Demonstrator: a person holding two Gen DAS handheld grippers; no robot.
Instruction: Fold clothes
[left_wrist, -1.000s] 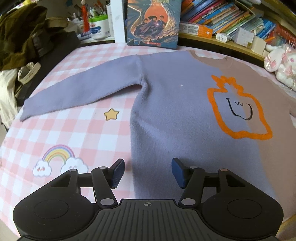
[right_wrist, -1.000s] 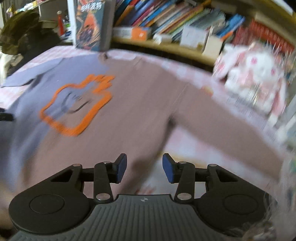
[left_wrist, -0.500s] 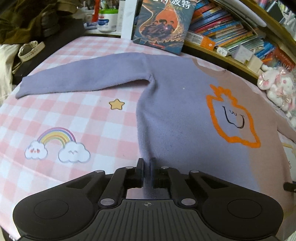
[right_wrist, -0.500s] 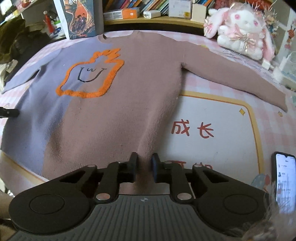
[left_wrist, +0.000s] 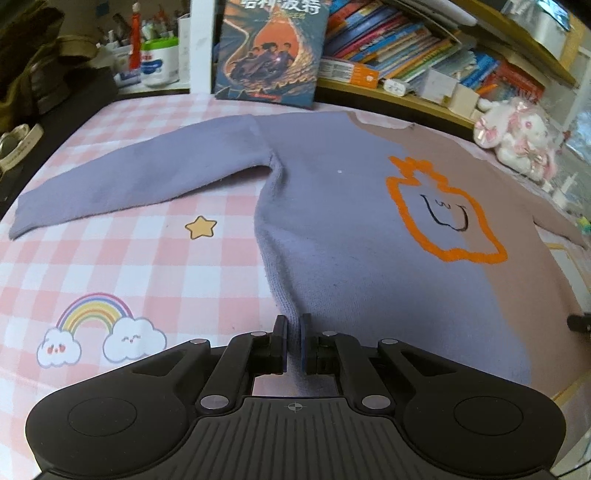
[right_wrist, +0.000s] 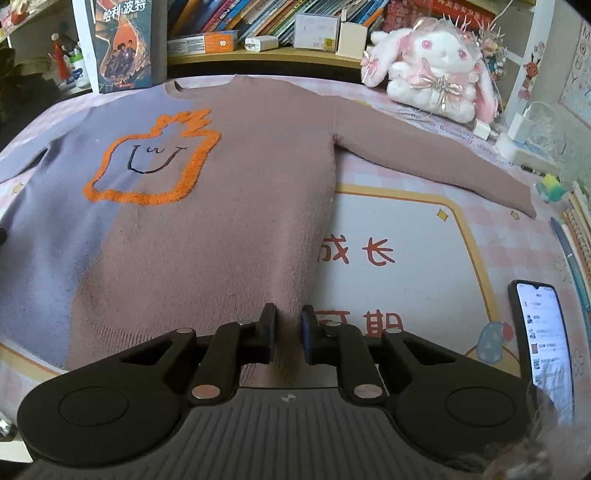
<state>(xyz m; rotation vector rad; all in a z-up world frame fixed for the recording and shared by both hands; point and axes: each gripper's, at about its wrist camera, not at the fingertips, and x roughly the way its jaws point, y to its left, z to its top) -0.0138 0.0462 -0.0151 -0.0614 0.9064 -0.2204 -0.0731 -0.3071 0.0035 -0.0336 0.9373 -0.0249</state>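
Sweater (left_wrist: 351, 236) lies flat (sleeves spread); left gripper (left_wrist: 293, 341) and right gripper (right_wrist: 287, 334) pinch its hem corners, ready to lift both evenly.

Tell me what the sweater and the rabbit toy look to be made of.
Sweater: soft knit, probably wool or acrylic; matte and slightly fuzzy, with ribbing showing at the bottom edge. Its orange outline looks like raised, fluffy yarn. Rabbit toy: white and pink plush fur, with shiny ribbon bows.

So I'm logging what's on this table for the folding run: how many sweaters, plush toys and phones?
sweater: 1
plush toy: 1
phone: 1
Total: 3
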